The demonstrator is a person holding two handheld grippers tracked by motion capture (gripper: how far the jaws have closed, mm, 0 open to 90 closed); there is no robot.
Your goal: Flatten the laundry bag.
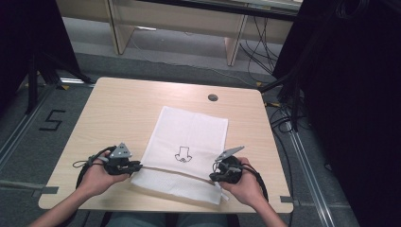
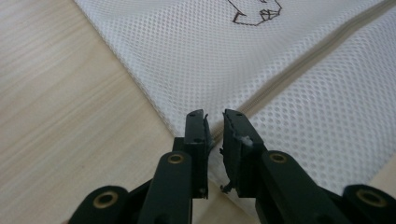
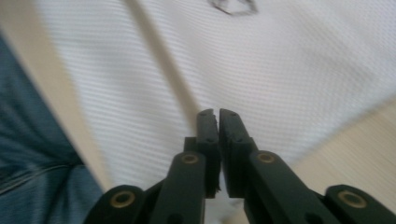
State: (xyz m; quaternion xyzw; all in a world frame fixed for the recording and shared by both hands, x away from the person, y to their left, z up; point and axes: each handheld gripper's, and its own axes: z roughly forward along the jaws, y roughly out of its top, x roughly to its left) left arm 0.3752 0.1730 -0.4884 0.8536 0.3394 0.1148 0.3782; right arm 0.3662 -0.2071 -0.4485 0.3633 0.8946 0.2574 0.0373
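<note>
A white mesh bag (image 1: pixel 189 132) lies flat on the wooden table (image 1: pixel 118 109), with a small black line drawing (image 1: pixel 182 155) on it and a zipper (image 1: pixel 175 171) running across near its front edge. My left gripper (image 1: pixel 137 166) rests at the bag's left edge. In the left gripper view its jaws (image 2: pixel 214 116) stand a narrow gap apart around the zipper's (image 2: pixel 299 63) end. My right gripper (image 1: pixel 213 177) sits at the zipper's right end. The right gripper view is blurred; there the jaws (image 3: pixel 218 114) are shut over the zipper line (image 3: pixel 163 60), and what they pinch is hidden.
A round cable hole (image 1: pixel 213 97) sits in the table behind the bag. Bare wood lies left of the bag (image 2: pixel 56 93). The person's blue trousers (image 3: pixel 37 140) show past the table's front edge. Desks, cables and dark curtains stand beyond the table.
</note>
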